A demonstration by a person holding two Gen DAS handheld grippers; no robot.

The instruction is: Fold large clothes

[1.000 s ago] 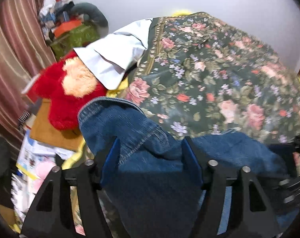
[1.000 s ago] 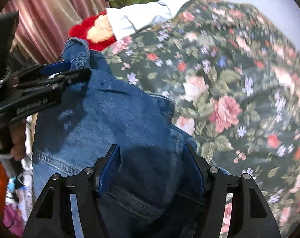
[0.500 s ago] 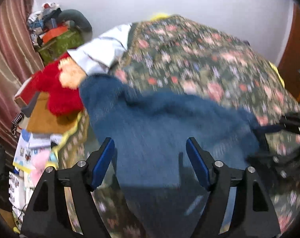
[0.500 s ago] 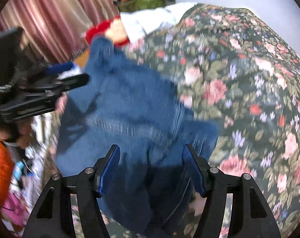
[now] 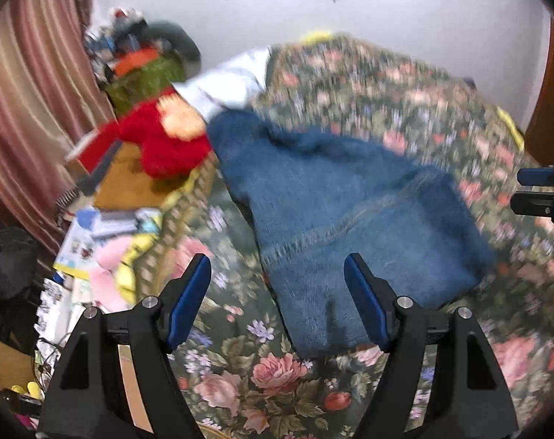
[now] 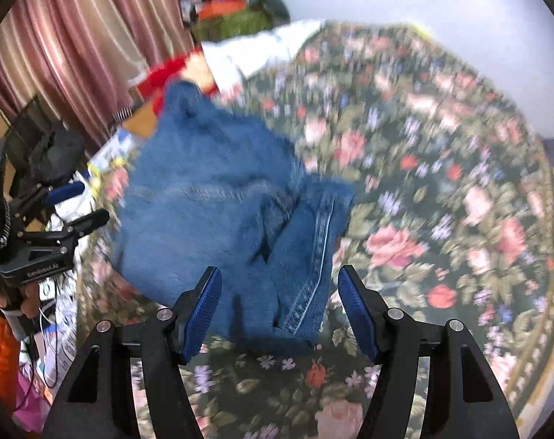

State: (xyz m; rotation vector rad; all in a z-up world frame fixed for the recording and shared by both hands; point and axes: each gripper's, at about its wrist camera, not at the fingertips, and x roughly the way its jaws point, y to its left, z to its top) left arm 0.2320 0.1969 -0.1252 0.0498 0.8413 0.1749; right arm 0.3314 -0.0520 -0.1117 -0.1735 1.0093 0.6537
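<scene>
Jeans (image 5: 335, 216) lie folded and crumpled on a floral bedspread (image 5: 405, 117), centre of both views.
Both tongs are released, holding nothing: the left gripper (image 5: 277, 303) and right gripper (image 6: 279, 309) hover above the denim, jaws well apart. A second ago both stood right at the cloth; now they have drawn back. Red plush toy (image 5: 160, 139) and curtain (image 5: 32, 84) sit upper left.

One pair of jeans (image 5: 335, 205), one red plush toy (image 5: 167, 142) and one white garment (image 5: 225, 87) lie on one flowered bed (image 5: 405, 87), with two grippers.
</scene>
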